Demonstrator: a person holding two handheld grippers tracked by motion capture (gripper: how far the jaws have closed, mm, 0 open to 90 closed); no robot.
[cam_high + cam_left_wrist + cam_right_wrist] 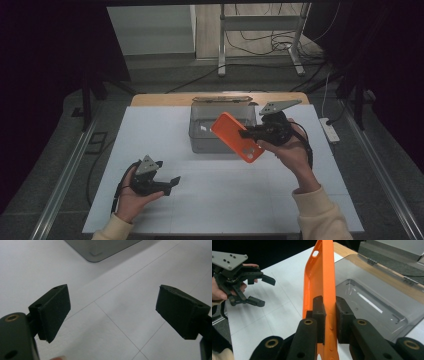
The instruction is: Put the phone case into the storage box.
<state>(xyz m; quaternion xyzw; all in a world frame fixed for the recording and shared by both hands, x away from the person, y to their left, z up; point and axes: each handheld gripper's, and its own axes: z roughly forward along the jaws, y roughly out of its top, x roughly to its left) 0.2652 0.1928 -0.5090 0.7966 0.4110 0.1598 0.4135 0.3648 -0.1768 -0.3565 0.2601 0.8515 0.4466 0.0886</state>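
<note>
An orange phone case (pixel 236 136) hangs in the air just in front of a clear plastic box (pixel 210 131), tilted. My right gripper (pixel 248 134) is shut on its edge; the right gripper view shows both pads (pixel 319 315) pressing the thin orange phone case (pixel 320 280) wall from either side. My left gripper (pixel 167 176) is held low over the white table near the front left, its jaws wide open with nothing between them. In the left gripper view the fingertips (pixel 56 308) stand far apart over the bare white surface.
The clear box (pixel 372 297) has its hinged lid (pixel 222 99) open toward the back and looks empty. A white sheet (pixel 165 135) covers the table; a wooden edge (pixel 155 99) shows at the far side. Cables and a metal stand (pixel 260 35) lie on the floor beyond.
</note>
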